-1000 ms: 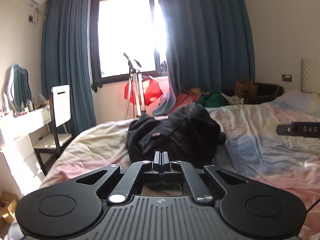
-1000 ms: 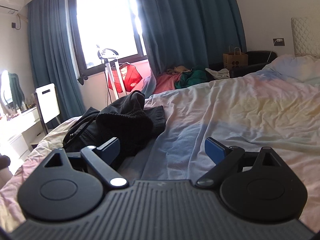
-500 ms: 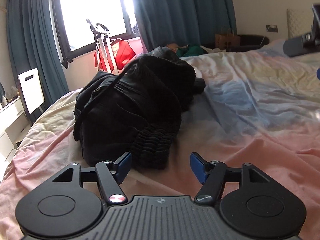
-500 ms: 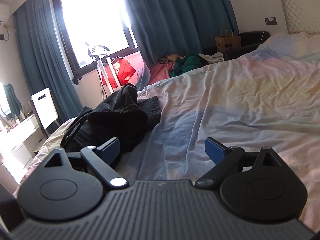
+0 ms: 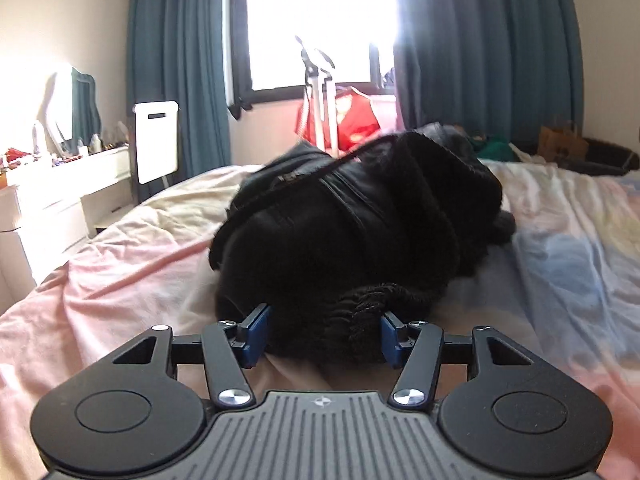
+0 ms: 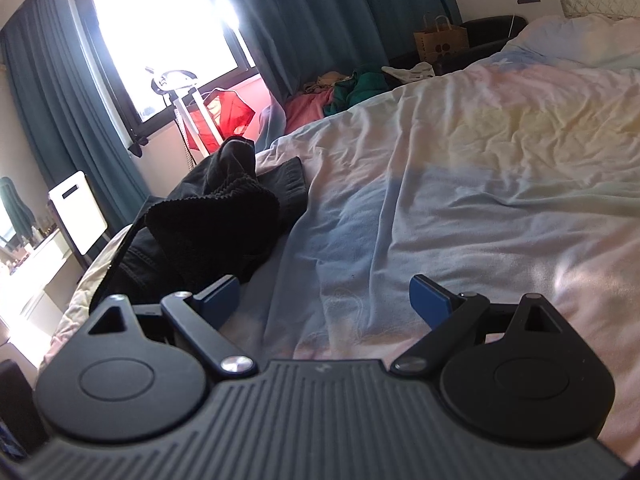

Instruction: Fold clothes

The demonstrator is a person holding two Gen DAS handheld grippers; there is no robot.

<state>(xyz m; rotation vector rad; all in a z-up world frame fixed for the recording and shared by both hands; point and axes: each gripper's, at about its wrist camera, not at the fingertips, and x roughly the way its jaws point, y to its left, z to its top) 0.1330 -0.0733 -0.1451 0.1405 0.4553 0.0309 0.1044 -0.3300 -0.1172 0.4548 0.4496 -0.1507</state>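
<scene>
A heap of black clothes (image 5: 352,232) lies bunched on the pastel bedsheet (image 5: 568,264), toward the window side of the bed. The left gripper (image 5: 324,338) sits low at the near edge of the heap, its jaws apart and just now narrowing, the ribbed hem lying between the blue pads (image 5: 258,336). The right gripper (image 6: 326,300) hovers wide open above bare sheet, the heap off to its left.

We see left gripper (image 5: 322,336): black body, ribbed grey plate with small cross mark, two round black discs, silver screws on angled link arms, blue pads (image 5: 257,334) on fingertips. Right gripper (image 6: 325,298): same black build, ribbed plate, discs, silver screws, blue pads (image 6: 430,294).
</scene>
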